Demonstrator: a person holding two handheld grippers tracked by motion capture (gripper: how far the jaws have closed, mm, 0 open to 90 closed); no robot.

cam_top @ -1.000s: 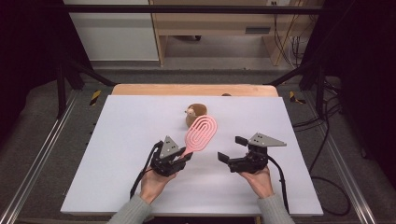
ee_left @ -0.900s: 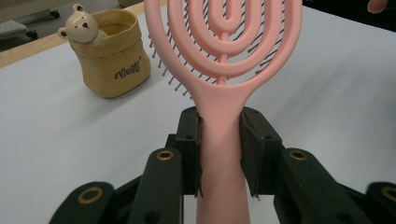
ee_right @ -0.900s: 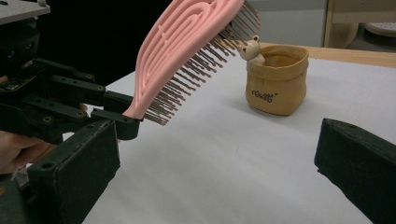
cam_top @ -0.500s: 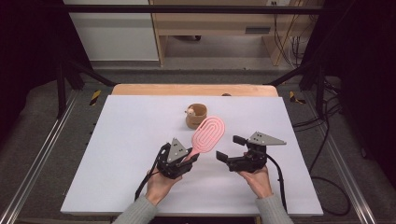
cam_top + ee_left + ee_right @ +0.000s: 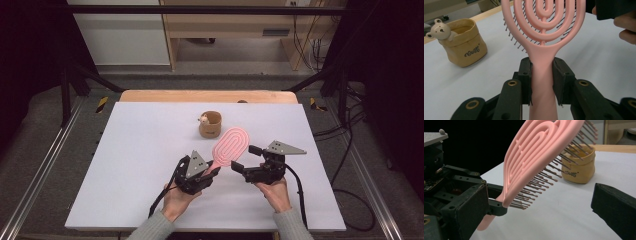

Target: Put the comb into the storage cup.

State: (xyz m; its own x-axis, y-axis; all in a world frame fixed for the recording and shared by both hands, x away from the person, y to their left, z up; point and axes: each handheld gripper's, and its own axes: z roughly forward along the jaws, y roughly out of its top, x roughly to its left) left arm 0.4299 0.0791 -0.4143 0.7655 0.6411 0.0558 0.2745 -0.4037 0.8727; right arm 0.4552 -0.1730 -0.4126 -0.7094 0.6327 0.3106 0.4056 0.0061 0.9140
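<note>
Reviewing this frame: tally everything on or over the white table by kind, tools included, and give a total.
Pink hairbrush: 1, clamped by its handle in the left tool
Tan fabric pot with a small bear figure on its rim: 1
Handheld tools: 2, the right tool open beside the brush head
Total: 4

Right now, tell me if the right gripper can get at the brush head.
Probably yes: the right gripper is open beside the pink brush, which the left gripper holds up by the handle, nothing between.
</note>
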